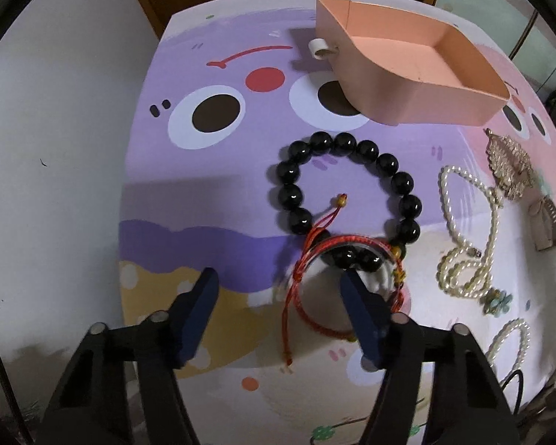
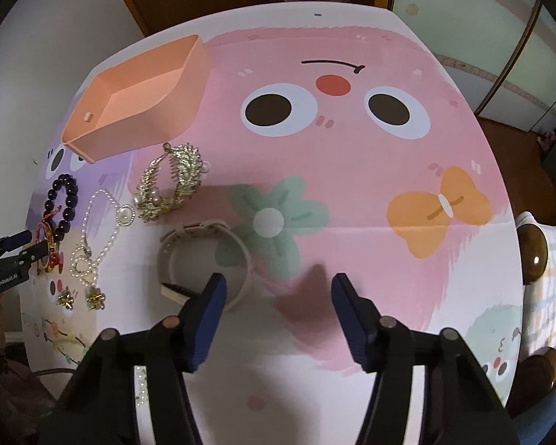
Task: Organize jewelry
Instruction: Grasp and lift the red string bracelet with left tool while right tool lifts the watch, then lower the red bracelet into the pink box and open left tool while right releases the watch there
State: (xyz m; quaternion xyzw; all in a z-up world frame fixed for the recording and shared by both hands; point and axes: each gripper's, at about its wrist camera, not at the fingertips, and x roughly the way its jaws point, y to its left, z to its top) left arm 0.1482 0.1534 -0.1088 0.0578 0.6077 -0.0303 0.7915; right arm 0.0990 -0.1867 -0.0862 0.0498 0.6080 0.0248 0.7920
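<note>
A black bead bracelet (image 1: 346, 189) lies on the cartoon mat, with a red cord bracelet (image 1: 317, 278) over its near side. My left gripper (image 1: 280, 282) is open, its right finger (image 1: 363, 315) inside the red cord loop. An empty peach box (image 1: 407, 70) stands behind; it also shows in the right wrist view (image 2: 137, 100). A pearl necklace (image 1: 467, 230) and a gold brooch (image 1: 509, 165) lie to the right. My right gripper (image 2: 278, 289) is open and empty, its left finger (image 2: 207, 319) beside a beige bangle (image 2: 204, 259).
A white ring-like piece (image 1: 320, 48) sits by the box's back corner. Gold earrings (image 2: 81, 298) and small charms lie near the mat's front left. The table's left edge (image 1: 129, 185) borders a white wall. A wooden chair (image 2: 533, 252) stands at the right.
</note>
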